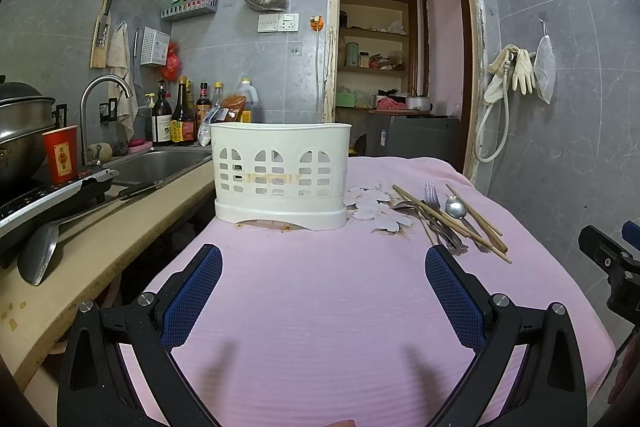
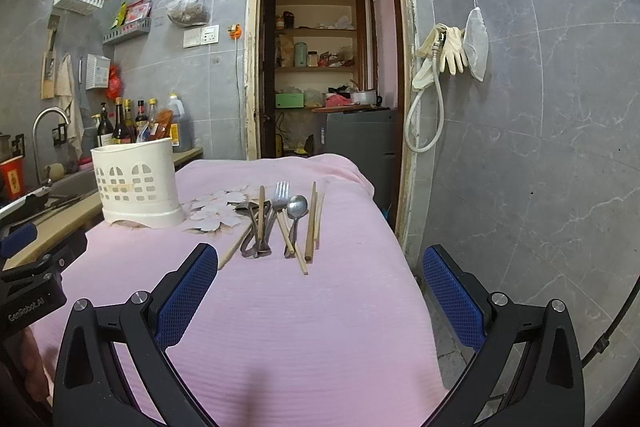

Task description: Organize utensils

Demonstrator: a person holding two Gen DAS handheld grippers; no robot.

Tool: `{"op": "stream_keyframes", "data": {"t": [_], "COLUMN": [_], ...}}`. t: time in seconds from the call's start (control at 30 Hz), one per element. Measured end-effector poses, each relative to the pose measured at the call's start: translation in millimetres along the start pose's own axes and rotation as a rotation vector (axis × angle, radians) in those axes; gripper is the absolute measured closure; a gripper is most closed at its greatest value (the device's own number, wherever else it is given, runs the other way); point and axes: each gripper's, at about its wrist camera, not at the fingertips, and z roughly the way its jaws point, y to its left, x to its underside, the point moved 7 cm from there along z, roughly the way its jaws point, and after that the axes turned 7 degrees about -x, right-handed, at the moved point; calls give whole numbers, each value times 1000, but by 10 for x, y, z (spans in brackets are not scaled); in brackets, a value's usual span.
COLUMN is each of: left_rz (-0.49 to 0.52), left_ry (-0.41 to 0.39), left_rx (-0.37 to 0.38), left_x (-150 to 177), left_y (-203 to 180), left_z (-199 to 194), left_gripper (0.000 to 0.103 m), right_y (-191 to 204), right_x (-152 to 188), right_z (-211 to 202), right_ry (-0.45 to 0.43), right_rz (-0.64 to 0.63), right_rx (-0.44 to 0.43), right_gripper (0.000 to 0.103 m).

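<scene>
Pink cloth covers the surface (image 2: 280, 307) where utensils (image 2: 280, 223) lie loose near its far right edge, beside an empty-looking white caddy (image 1: 280, 175) at the far left; both tools, left (image 1: 323, 291) and right (image 2: 320, 291), hover spread wide, holding nothing.

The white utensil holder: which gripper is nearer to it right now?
Left. The left gripper faces the white utensil holder straight ahead; the right gripper sits off to its right, facing the loose utensils instead.
</scene>
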Motion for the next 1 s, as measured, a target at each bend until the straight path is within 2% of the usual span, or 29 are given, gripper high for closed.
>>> {"op": "stream_keyframes", "data": {"t": [0.5, 0.73, 1.0], "left_rz": [-12, 23, 79], "left_ry": [12, 35, 26], "left_rx": [21, 24, 7], "left_x": [-127, -328, -663], "left_y": [-104, -211, -289], "left_z": [115, 318, 593], "left_gripper": [3, 3, 3], "right_y": [16, -51, -174], "right_x": [1, -313, -595], "right_z": [100, 171, 603], "right_ry": [22, -54, -14], "right_rz": [-29, -71, -81], "right_rx": [4, -11, -68], "right_gripper": [0, 0, 0]}}
